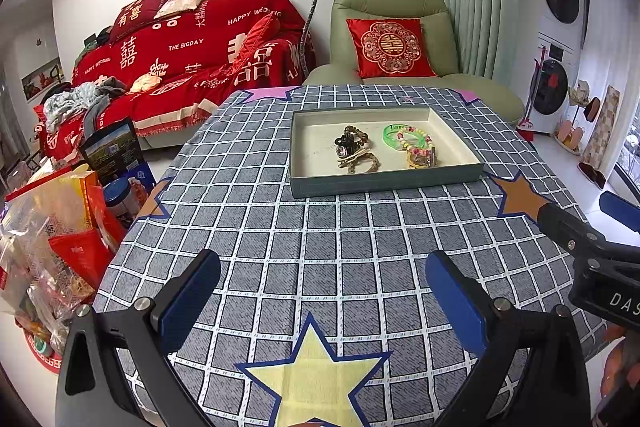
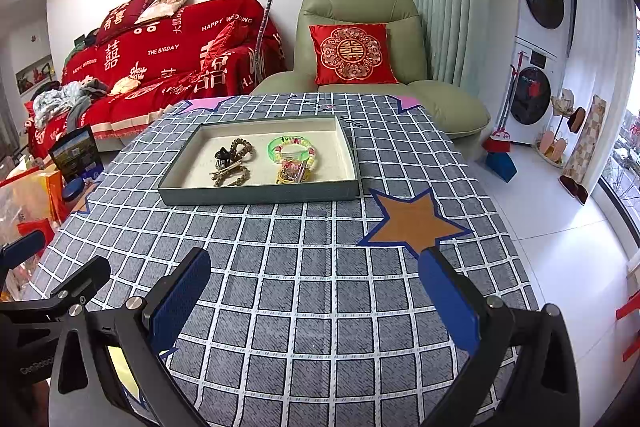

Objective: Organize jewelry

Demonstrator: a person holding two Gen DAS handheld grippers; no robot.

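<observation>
I am holding both tools over the near part of a table covered in a grey checked cloth [image 1: 320, 227], and neither one is carrying anything. My left gripper [image 1: 322, 301] is hanging with its blue pads spread wide above a yellow star [image 1: 316, 379] printed on the cloth. My right gripper [image 2: 314, 301] is likewise standing fully apart, its right pad sitting just beside an orange star [image 2: 416, 223]. In the left view I am also seeing the right tool's black body at the right edge.

The jewelry is lying in a shallow grey-green tray [image 2: 260, 193] toward the far side of the table, well apart from both tools. Inside it I am making out two clusters: on the left, a dark hair clip [image 2: 224, 157] tangled with brown beaded bracelets [image 2: 240, 149]; on the right, a translucent green bangle [image 2: 276, 149] overlapping a pastel beaded bracelet [image 2: 310, 157], with smaller pieces beneath that I cannot sort out.

Beyond the table a green armchair [image 2: 360, 7] with a red cushion [image 2: 352, 53] is standing, and a red-covered sofa [image 2: 168, 55] is lying to its left.
</observation>
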